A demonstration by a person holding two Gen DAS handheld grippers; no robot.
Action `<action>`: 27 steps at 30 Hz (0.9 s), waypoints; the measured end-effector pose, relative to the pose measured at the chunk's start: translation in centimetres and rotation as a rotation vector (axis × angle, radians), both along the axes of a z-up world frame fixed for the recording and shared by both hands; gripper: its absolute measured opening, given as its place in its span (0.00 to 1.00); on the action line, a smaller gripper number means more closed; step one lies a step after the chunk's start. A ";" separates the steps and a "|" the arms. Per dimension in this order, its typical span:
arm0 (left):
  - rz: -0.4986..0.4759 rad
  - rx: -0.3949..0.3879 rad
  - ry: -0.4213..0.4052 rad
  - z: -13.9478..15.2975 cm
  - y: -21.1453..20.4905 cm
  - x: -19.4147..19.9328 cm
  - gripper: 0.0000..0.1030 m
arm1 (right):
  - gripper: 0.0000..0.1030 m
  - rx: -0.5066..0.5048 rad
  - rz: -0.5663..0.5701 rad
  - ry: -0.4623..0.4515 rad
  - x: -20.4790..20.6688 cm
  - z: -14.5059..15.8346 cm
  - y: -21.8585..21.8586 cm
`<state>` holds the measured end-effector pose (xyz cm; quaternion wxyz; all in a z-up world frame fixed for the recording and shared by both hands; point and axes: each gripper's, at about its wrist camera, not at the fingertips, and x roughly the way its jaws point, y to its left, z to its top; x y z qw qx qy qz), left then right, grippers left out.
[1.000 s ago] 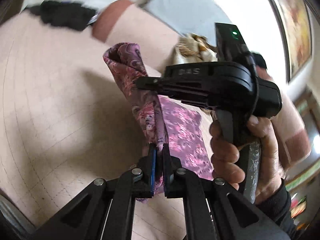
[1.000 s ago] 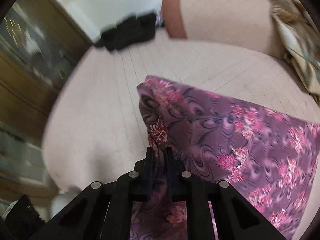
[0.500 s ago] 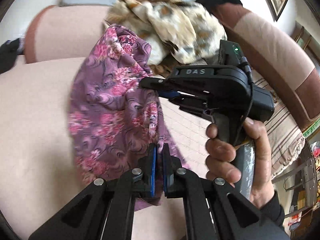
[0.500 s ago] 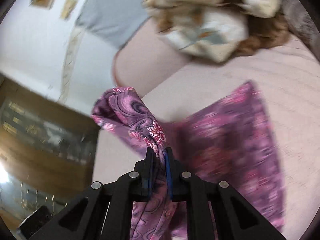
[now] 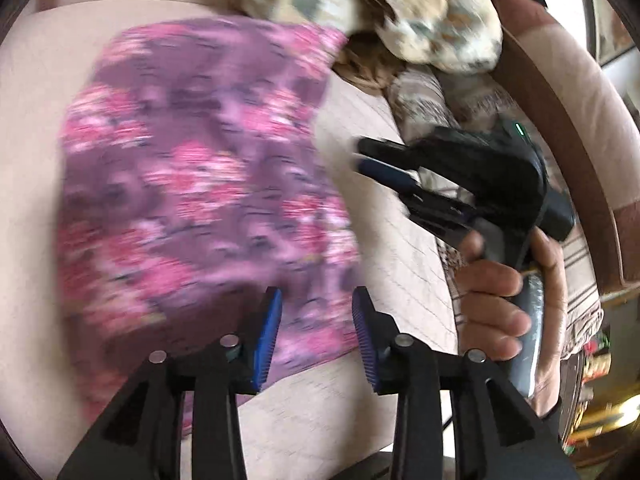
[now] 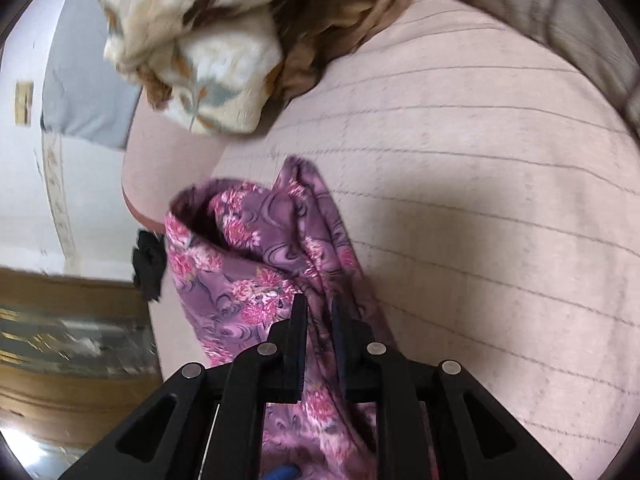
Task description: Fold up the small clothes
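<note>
Beige quilted sofa cushion [image 6: 480, 208] is the work surface, with a heap of cream floral laundry [image 5: 384, 12] piled at the back.

The purple floral garment [image 5: 208, 184] is being let down onto the cushion. Left tongs [image 5: 318, 334] are opening, pads clear of the cloth, which lies just beyond them. Right tongs [image 6: 318, 322] are opening too, but a bunched fold of the garment runs between the jaws and they look barely parted, so I'd call it a loosening pinch.

To do this well, I'd say finish both releases low, so the fold lands flat, then back straight out without dragging the edge. That bunched right side probably needs smoothing.

No readable writing or brand anywhere; everything's too blurred.
</note>
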<state>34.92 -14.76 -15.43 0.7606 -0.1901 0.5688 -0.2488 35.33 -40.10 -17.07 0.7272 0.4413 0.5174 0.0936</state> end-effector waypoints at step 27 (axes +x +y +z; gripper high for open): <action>0.103 0.125 -0.032 2.3 -2.5 10.6 0.56 | 0.17 -0.485 0.436 0.135 -7.0 -0.5 7.0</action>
